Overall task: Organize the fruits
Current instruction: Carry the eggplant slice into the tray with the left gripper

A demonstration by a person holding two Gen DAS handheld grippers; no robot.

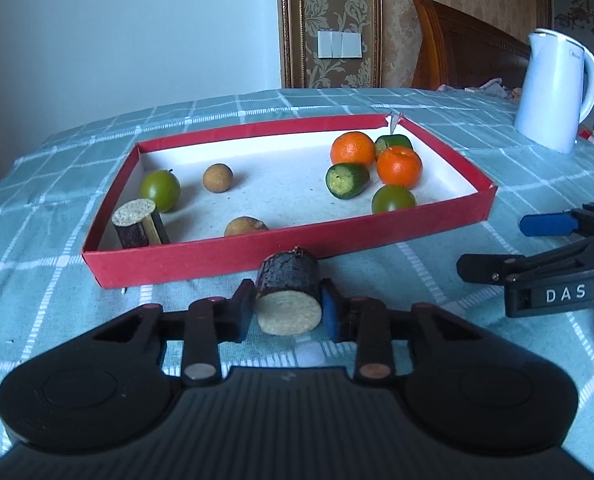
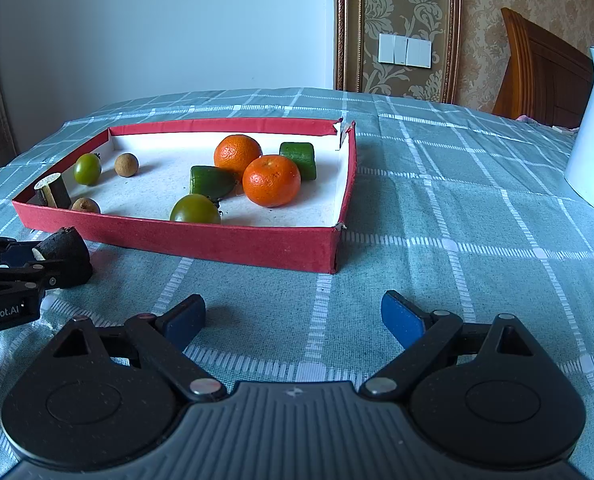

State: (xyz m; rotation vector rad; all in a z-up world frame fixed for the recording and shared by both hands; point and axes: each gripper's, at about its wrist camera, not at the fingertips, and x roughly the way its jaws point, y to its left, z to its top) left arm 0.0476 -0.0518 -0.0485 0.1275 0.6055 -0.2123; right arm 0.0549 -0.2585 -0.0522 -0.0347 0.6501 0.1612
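Observation:
My left gripper [image 1: 288,310] is shut on a short dark sugarcane piece [image 1: 289,296] with a pale cut end. It sits on the cloth just in front of the red tray [image 1: 257,258]. The right wrist view shows the same piece [image 2: 67,258] at the far left, between the left gripper's fingers [image 2: 37,268]. The tray holds two oranges [image 1: 352,149], two green round fruits [image 1: 160,190], two green cut chunks [image 1: 347,180], two brown longans [image 1: 217,177] and another sugarcane piece [image 1: 137,224]. My right gripper [image 2: 293,320] stands open over bare cloth, right of the left one.
A white kettle [image 1: 553,88] stands at the back right on the checked blue-green tablecloth [image 2: 457,208]. A wooden headboard [image 1: 469,48] and a wall lie behind the table. The tray's far right corner [image 2: 343,130] is torn.

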